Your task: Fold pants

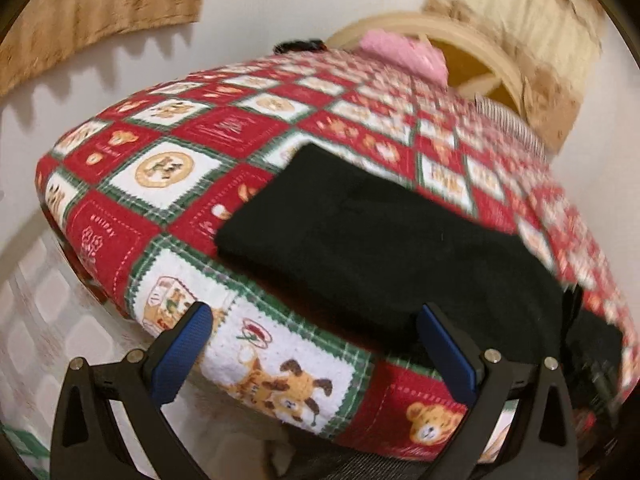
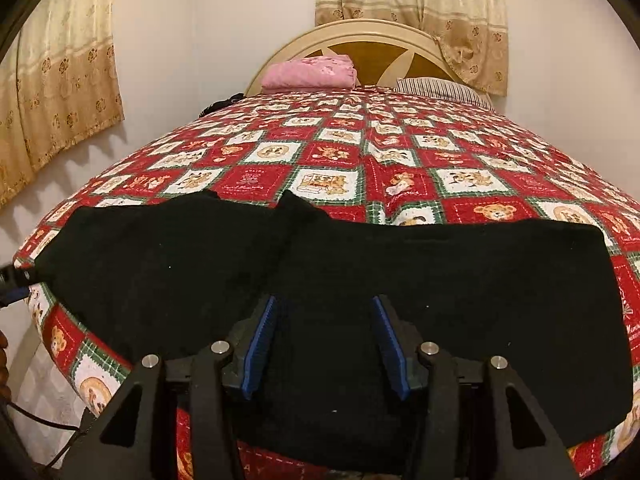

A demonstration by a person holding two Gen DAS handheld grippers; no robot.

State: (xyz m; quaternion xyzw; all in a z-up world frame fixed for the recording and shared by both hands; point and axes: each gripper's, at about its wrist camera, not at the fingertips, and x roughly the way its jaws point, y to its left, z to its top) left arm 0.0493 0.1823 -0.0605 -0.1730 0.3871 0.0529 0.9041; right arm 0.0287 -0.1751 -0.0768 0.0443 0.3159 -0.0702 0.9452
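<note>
Black pants (image 2: 440,280) lie flat across the near end of the bed, with two dark flaps side by side at their left. In the left wrist view the pants (image 1: 380,248) show as a folded black slab running from the middle to the right. My right gripper (image 2: 324,298) hovers over the near edge of the pants, its blue pads (image 2: 262,332) apart and gripping no fabric. My left gripper (image 1: 314,308) stands wide open at the bed's near left edge, beside the pants' left end, with nothing between its fingers.
The bed wears a red, white and green bear-print cover (image 2: 340,152). At the far end lie a folded pink cloth (image 2: 310,72) and a striped pillow (image 2: 440,88) against a rounded headboard (image 2: 360,32). Beige curtains (image 2: 60,100) hang on the walls. A black cable (image 2: 40,420) runs at lower left.
</note>
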